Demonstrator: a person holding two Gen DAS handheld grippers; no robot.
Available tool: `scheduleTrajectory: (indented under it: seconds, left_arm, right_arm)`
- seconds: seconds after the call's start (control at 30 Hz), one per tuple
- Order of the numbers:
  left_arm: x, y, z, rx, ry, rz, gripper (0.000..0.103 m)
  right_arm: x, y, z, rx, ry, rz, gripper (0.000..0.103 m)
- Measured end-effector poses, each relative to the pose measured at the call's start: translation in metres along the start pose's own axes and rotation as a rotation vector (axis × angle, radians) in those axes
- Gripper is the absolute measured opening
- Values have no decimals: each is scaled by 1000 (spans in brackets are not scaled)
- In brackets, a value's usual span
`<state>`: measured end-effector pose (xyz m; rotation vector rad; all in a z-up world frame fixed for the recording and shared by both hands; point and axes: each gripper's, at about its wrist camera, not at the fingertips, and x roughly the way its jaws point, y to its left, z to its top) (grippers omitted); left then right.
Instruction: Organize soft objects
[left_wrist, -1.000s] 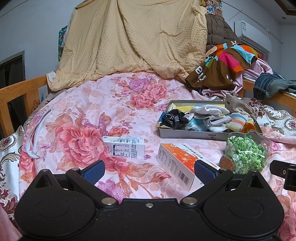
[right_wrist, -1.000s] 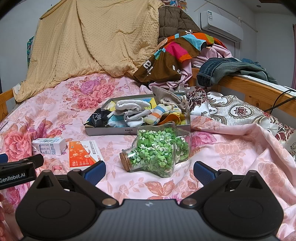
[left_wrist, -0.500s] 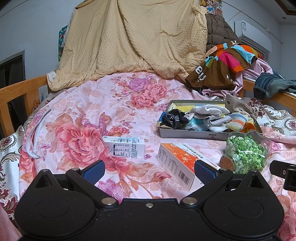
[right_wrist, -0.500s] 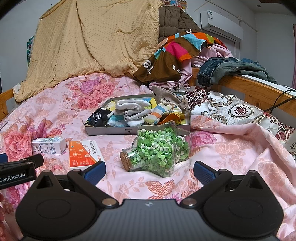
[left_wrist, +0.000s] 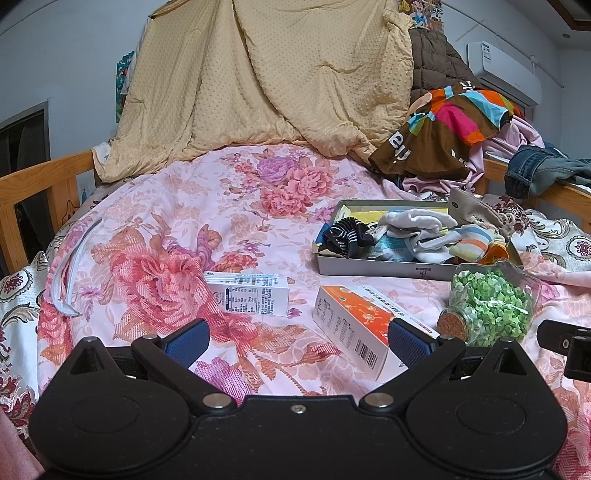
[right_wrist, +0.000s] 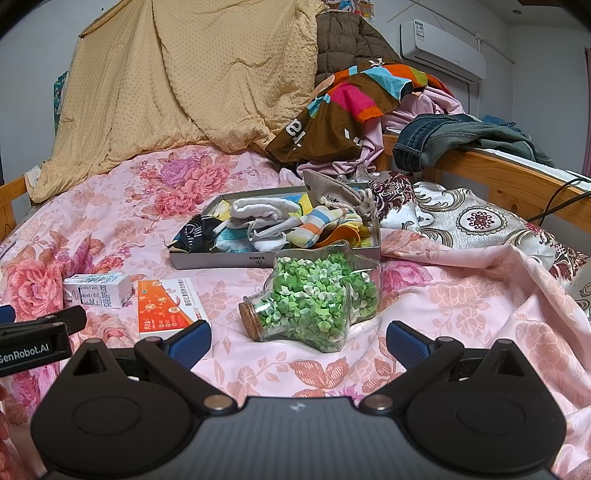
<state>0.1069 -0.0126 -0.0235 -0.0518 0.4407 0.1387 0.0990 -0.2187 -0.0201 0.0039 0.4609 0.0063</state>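
A grey tray (left_wrist: 384, 267) (right_wrist: 221, 260) sits on the floral bedsheet, holding several soft items: a white sock (left_wrist: 417, 218) (right_wrist: 258, 208), a striped black sock (left_wrist: 345, 236), a pastel striped sock (left_wrist: 474, 242) (right_wrist: 317, 225) and a beige drawstring pouch (right_wrist: 332, 190). My left gripper (left_wrist: 297, 339) is open and empty, low over the sheet, well short of the tray. My right gripper (right_wrist: 297, 339) is open and empty, just behind a glass jar.
A star-shaped glass jar of green paper stars (right_wrist: 317, 299) (left_wrist: 487, 302) lies on its side. An orange box (left_wrist: 362, 325) (right_wrist: 166, 306) and a white box (left_wrist: 251, 293) (right_wrist: 98, 290) lie on the sheet. Clothes (right_wrist: 354, 107) and a yellow blanket (left_wrist: 258, 85) are piled at the back. Wooden rails (right_wrist: 498, 177) edge the bed.
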Motion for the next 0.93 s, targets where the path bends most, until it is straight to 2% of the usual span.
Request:
scheduleTrajectory:
  seconds: [0.43, 0.93]
  left_arm:
    - [1, 2, 1, -33, 38, -17, 102]
    - [0, -1, 2, -3, 22, -15, 102]
  right_arm:
    - [0, 0, 0, -1, 1, 0, 103]
    - [0, 1, 1, -1, 2, -1, 103]
